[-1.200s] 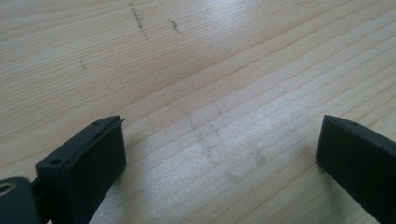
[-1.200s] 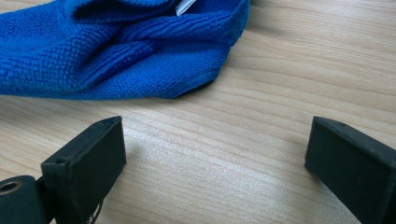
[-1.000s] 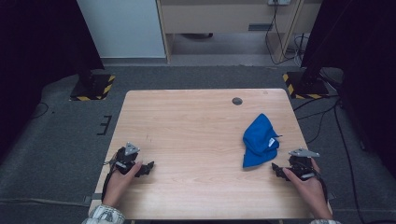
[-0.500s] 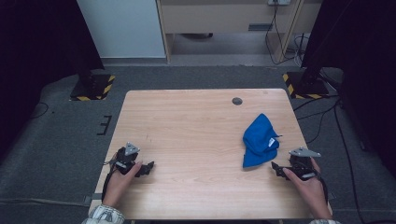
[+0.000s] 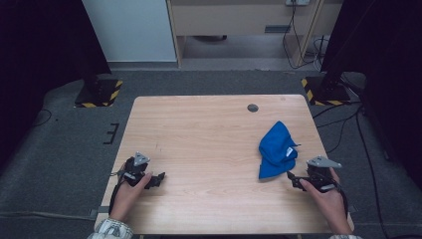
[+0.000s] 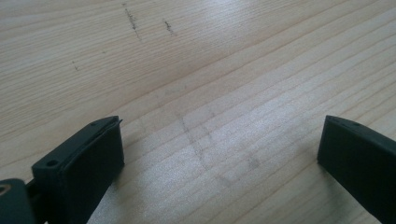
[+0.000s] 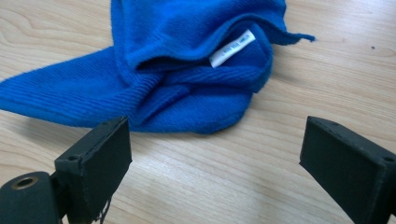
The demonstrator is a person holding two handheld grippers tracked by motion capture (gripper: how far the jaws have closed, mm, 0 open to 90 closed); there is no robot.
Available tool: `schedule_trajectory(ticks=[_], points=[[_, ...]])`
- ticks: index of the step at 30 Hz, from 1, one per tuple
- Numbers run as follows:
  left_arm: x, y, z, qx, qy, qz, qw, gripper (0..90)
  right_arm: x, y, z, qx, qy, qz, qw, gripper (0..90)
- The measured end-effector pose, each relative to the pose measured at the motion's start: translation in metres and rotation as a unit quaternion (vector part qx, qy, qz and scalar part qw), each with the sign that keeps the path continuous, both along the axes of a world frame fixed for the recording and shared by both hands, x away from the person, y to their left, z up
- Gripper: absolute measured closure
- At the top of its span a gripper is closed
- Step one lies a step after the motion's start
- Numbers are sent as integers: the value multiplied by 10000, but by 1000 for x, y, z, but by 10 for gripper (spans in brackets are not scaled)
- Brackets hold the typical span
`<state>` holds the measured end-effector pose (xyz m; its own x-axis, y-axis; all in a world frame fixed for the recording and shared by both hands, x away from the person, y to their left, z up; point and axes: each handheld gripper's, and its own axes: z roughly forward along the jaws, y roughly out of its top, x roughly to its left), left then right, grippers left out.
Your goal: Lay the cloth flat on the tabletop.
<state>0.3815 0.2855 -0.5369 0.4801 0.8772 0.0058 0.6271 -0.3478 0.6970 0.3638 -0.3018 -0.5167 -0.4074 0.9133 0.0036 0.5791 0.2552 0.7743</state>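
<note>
Early stage, by the look of it: blue cloth [image 5: 276,151] lying crumpled and loosely folded on the right half of the worktop [image 5: 209,129], not yet gripped, lifted or spread. Right hand-held gripper [image 5: 297,180] resting near the worktop's front right corner, just beside the cloth's near edge but apart from it, jaws spread wide and empty, aimed at the cloth. Left hand-held gripper [image 5: 158,179] resting near the front left corner, well apart from the cloth, jaws likewise wide open with nothing between them. Nothing done so far, judging from how the cloth lies; all of the handling left, probably starting with a short reach forward by the right side and a pinch on the nearest fold. From the high view: the whole layout, both hands, a small dark round mark [image 5: 253,107] near the far edge, and the distance between the left side and the cloth. From the right gripper view: detail absent from above, namely the ribbed weave of the cloth [image 7: 187,60], the white label [image 7: 232,47] tucked in a fold, the frayed corner pointing right, and bare wood between jaws and fabric. From the left gripper view: plain wood grain [image 6: 210,93] with faint pencil-like scratches.
</note>
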Motion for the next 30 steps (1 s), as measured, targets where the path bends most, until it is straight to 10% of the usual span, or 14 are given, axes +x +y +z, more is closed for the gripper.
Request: schedule_trajectory(ticks=[19, 30], points=[[-1, -1, 0, 5, -2, -19, 10000, 0, 18, 16, 21, 179, 47, 222, 9996, 93], [-1, -2, 0, -4, -5, -17, 10000, 0, 62, 26, 31, 48, 43, 172, 9998, 96]])
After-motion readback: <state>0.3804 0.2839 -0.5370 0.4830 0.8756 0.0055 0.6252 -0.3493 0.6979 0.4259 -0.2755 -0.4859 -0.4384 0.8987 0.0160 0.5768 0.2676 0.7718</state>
